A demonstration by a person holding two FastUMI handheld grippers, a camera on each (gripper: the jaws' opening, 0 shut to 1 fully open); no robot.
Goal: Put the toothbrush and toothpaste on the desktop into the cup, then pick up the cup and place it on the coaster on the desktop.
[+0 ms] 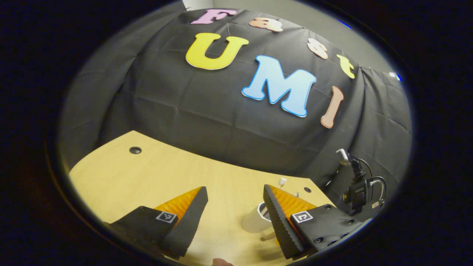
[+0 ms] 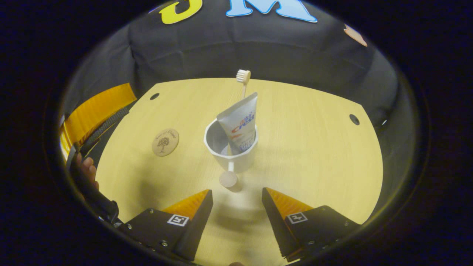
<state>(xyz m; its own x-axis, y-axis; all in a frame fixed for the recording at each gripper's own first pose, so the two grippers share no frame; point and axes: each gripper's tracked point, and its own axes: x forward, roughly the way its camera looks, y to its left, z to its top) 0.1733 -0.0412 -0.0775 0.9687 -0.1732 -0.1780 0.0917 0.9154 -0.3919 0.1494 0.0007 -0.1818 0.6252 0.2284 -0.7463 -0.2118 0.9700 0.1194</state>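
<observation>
the white cup (image 2: pixel 231 147) stands just ahead of the right tongs (image 2: pixel 236 207), whose fingers are spread wide and grip nothing, with the toothpaste (image 2: pixel 239 125) and toothbrush (image 2: pixel 243 79) already upright inside it and the coaster (image 2: pixel 165 142) lying well off to the tongs' left on the worktop (image 2: pixel 314 147). the left tongs (image 1: pixel 236 210) also gape empty, the cup (image 1: pixel 255 221) peeping past their right finger. the lift looks next: best to close squarely on the cup's wall, keep it level so the tall contents do not tip, and set it centred on the coaster.
</observation>
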